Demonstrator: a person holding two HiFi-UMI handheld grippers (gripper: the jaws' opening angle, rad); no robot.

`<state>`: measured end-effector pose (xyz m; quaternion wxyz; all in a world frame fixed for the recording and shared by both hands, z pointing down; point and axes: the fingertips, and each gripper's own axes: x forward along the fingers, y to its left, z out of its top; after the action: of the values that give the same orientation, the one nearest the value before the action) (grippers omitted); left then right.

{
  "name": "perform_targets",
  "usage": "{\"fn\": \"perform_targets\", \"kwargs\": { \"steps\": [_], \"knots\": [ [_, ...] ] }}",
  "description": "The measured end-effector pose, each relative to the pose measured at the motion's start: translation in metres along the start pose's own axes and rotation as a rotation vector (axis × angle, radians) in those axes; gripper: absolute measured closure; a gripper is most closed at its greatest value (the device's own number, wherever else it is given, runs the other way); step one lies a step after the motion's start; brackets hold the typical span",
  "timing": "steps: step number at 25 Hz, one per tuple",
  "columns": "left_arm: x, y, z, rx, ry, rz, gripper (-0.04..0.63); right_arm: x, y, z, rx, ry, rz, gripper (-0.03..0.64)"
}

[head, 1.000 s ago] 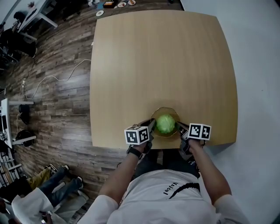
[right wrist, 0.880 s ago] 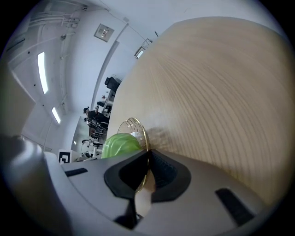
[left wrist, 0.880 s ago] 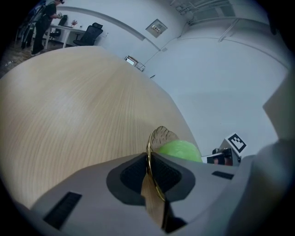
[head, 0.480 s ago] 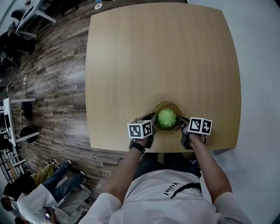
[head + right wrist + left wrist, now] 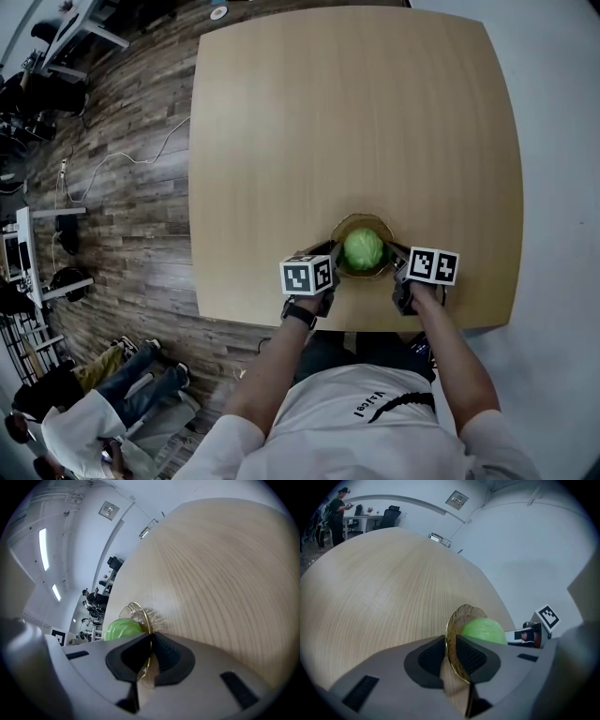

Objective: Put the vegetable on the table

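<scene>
A round green cabbage (image 5: 363, 249) sits in a shallow gold wire basket (image 5: 354, 222) near the front edge of the light wooden table (image 5: 347, 122). My left gripper (image 5: 327, 269) is shut on the basket's left rim and my right gripper (image 5: 399, 268) is shut on its right rim. In the left gripper view the rim (image 5: 454, 620) stands edge-on between the pads of the left gripper (image 5: 452, 656), with the cabbage (image 5: 483, 631) just behind. The right gripper view shows the right gripper (image 5: 151, 656) pinching the thin rim (image 5: 136, 609) beside the cabbage (image 5: 121, 629). I cannot tell whether the basket touches the table.
Dark wood flooring with a white cable (image 5: 122, 159) runs along the table's left side, and pale floor (image 5: 562, 141) lies to the right. A person (image 5: 84, 422) sits at the lower left. Desks and chairs (image 5: 37, 56) stand at the far left.
Both grippers have carried the basket and cabbage a little farther in from the table's front edge. Their grip on the rim is unchanged.
</scene>
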<state>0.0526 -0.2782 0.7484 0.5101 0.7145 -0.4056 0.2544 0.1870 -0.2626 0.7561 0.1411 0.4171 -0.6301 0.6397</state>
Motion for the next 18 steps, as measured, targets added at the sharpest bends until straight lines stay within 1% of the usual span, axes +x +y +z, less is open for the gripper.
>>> {"fn": "perform_targets", "kwargs": {
  "steps": [2,7,11,14,16,18],
  "knots": [
    [-0.005,0.003,0.004,-0.003,-0.007,-0.001,0.509,0.0,0.001,0.003,-0.026,-0.001,-0.01,0.591],
    [-0.022,0.016,0.018,-0.006,-0.049,0.037,0.508,-0.01,0.006,0.022,-0.127,-0.034,-0.052,0.589],
    [-0.034,0.013,0.026,0.0,-0.082,0.043,0.509,-0.024,0.004,0.044,-0.215,-0.085,-0.129,0.591],
    [-0.048,-0.001,0.032,0.005,-0.119,0.008,0.509,-0.039,0.014,0.054,-0.275,-0.133,-0.165,0.592],
    [-0.064,-0.008,0.022,0.01,-0.143,-0.03,0.512,-0.046,0.023,0.039,-0.313,-0.156,-0.17,0.594],
    [-0.078,-0.015,0.016,0.025,-0.18,-0.072,0.528,-0.049,0.034,0.024,-0.349,-0.181,-0.157,0.594]
  ]
}}
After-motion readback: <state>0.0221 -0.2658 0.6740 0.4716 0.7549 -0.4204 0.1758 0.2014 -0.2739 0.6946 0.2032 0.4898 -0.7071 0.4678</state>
